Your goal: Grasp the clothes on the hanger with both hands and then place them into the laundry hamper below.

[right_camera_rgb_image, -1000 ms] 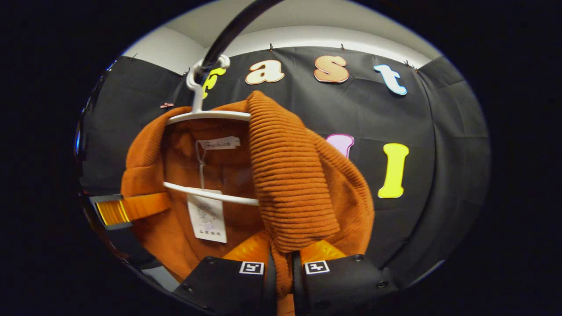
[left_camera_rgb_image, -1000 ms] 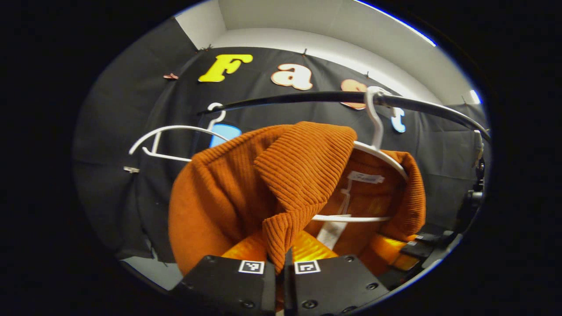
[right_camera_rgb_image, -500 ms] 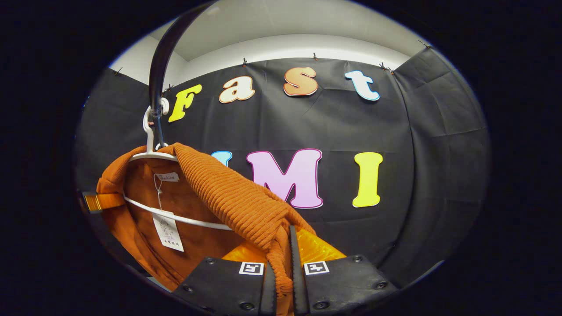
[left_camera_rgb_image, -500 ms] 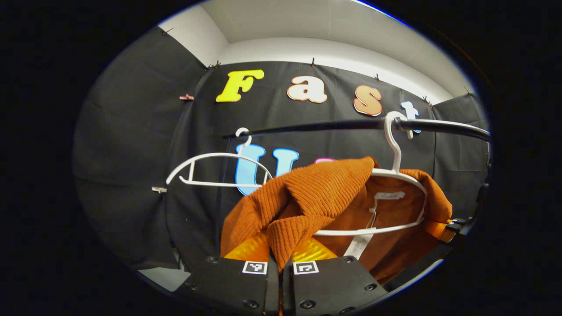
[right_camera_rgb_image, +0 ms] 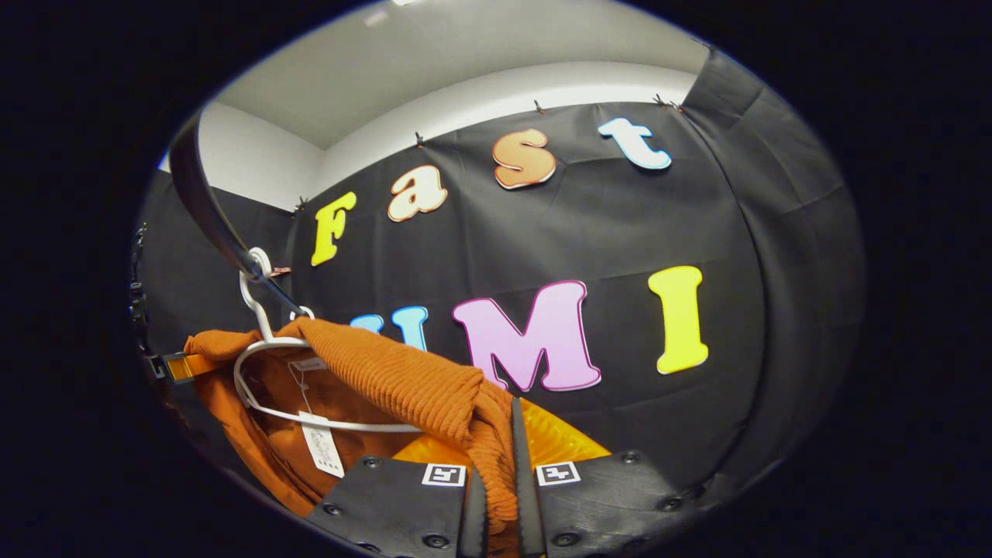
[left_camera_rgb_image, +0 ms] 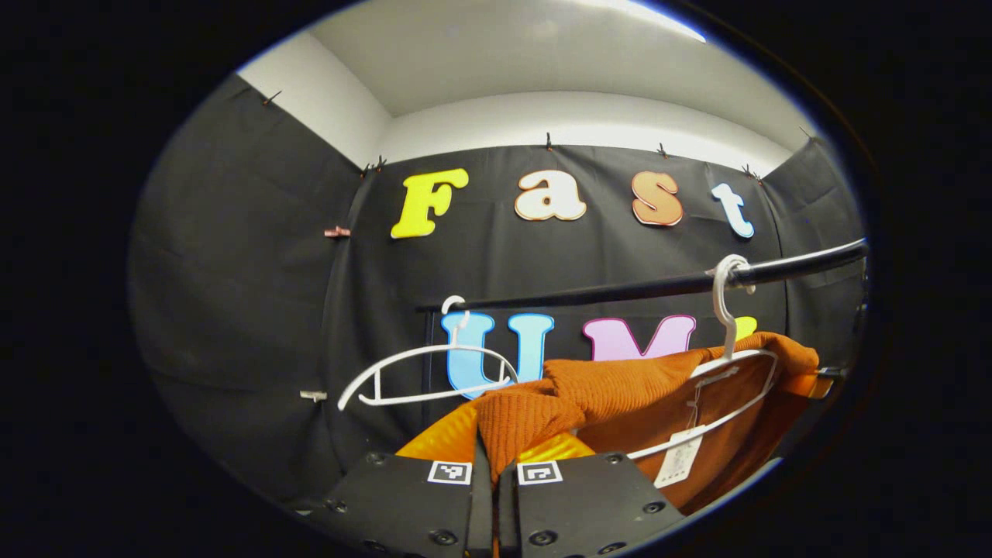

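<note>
I had both claws clamped on the orange sweater [left_camera_rgb_image: 620,387]: in the left gripper view the left claw [left_camera_rgb_image: 496,473] was pinched narrow on a fold of ribbed knit at bottom centre, and in the right gripper view the right claw [right_camera_rgb_image: 496,473] was likewise closed on a ribbed fold that ran down between its fingers. The sweater itself sat low in both frames, lower right in the left gripper view and lower left in the right gripper view, its neck draped over the white hanger [left_camera_rgb_image: 736,372], whose hook was looped on the black rail [left_camera_rgb_image: 620,291]. The paper tag [right_camera_rgb_image: 322,446] hung inside the collar. A second, bare hanger [left_camera_rgb_image: 426,372] hung farther along the rail, left of centre in the left gripper view. I judged the step in hand to be working the garment off the hanger, and to do it well I reckoned both grips had to stay firm and move together, drawing the knit down and away evenly so the collar would slide off rather than drag the hook along the rail or lift it off. The risk, as I saw it, was the stretchy rib slipping from a claw. I could not see the hamper, so the lowering would have to be done carefully.
</note>
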The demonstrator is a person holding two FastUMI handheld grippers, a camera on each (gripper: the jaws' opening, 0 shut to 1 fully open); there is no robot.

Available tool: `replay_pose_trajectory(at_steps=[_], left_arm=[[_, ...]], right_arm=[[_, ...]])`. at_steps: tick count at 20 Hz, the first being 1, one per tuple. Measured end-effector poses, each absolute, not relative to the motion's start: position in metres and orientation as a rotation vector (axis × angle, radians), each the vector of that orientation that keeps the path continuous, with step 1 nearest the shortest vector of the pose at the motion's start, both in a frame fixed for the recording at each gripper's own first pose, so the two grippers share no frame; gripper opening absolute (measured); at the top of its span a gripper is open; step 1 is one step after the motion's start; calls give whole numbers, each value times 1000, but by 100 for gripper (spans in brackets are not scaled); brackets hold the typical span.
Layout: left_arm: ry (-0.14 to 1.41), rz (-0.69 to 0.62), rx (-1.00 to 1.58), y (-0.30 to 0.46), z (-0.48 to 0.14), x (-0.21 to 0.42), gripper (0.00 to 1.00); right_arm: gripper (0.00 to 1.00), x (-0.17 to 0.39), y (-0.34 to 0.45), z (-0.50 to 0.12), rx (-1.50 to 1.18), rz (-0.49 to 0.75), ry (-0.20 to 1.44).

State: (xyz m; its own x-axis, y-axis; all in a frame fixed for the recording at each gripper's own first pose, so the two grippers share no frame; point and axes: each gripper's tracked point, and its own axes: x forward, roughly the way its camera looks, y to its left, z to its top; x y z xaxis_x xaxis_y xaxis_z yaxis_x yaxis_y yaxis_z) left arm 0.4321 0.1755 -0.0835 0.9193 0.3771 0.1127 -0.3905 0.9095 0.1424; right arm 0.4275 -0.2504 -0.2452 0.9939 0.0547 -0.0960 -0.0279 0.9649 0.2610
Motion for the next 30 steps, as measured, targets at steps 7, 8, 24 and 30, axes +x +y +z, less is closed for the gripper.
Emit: replay_pose_trajectory(at_steps=[7, 8, 24, 30], left_arm=[[-79, 302, 255, 199, -73, 464, 7], [-37, 288, 250, 207, -86, 468, 7], [188, -5, -185, 254, -178, 488, 7], [367, 154, -246, 282, -283, 477, 7]], right_arm=[[18, 468, -263, -217, 330, 71, 13], [18, 474, -259, -228, 342, 88, 39], [18, 491, -235, -302, 705, 267, 119], [19, 485, -216, -405, 630, 221, 338]])
